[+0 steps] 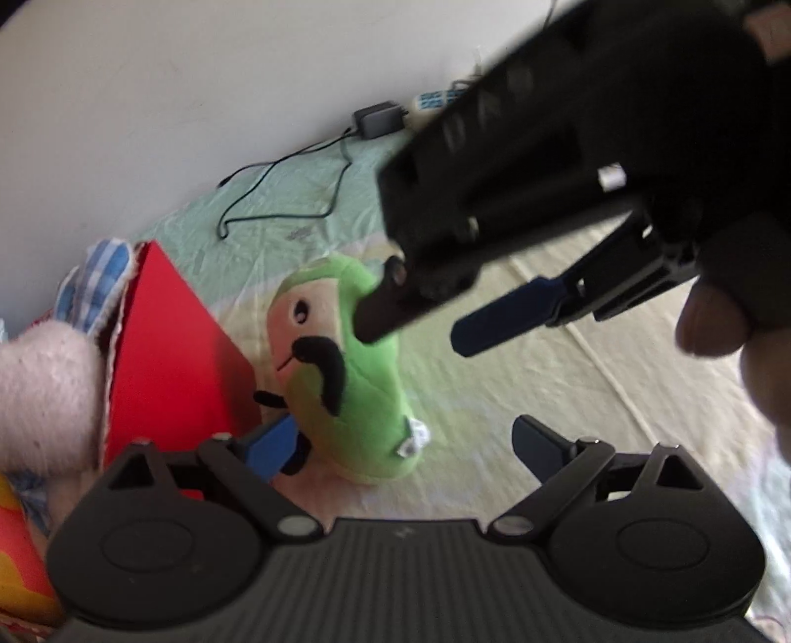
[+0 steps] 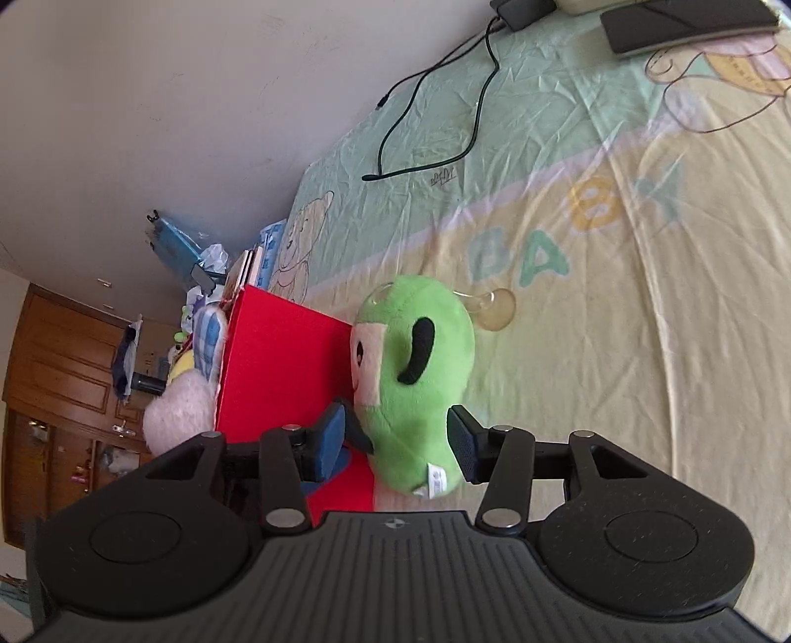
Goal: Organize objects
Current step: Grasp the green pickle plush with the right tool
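A green plush toy [image 1: 346, 376] with a pale face and black arms lies on the bed sheet, right beside a red box [image 1: 173, 356]. It also shows in the right wrist view [image 2: 420, 376], against the red box [image 2: 282, 366]. My left gripper [image 1: 405, 445] is open and empty, just in front of the plush. My right gripper [image 2: 395, 440] is open with its jaws on either side of the plush's lower end, not closed on it. In the left wrist view my right gripper [image 1: 425, 321] hangs above the plush.
A pink and blue-checked plush [image 1: 49, 376] fills the red box. A black charger with cable [image 1: 375, 118] lies on the sheet by the wall. A clear suction cup [image 2: 497, 309] sits behind the green plush. A dark flat device [image 2: 687, 24] lies far right.
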`<state>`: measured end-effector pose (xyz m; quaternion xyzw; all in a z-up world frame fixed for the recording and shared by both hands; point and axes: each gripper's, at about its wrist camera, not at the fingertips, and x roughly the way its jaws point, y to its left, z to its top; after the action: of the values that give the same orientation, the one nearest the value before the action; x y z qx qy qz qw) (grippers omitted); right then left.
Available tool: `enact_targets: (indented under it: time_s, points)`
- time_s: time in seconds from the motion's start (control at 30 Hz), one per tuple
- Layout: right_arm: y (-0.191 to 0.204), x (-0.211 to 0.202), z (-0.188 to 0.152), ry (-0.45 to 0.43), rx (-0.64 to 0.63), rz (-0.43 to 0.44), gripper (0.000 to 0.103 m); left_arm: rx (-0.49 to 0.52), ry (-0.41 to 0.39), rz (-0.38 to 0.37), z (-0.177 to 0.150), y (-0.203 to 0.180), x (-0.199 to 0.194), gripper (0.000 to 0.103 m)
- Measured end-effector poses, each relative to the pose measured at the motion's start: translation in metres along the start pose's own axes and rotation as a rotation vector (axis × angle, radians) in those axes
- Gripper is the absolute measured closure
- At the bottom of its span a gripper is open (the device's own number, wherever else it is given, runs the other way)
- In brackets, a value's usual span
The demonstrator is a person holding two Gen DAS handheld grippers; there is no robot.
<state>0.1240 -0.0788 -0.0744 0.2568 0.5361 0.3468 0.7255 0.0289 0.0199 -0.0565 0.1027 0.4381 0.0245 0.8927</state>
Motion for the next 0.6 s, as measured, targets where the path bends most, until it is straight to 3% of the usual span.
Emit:
enact_targets:
  time_s: [0.4,0.6]
  points:
    - [-0.013,0.040,0.016,0.112,0.046,0.022,0.045,0.011,0.041,0.051,0.009,-0.003,0.033,0.007]
    - [-0.017,0.035,0.013,0.115,0.066,0.049,0.054,0.017,0.041,0.022,0.009,0.000,0.032,0.008]
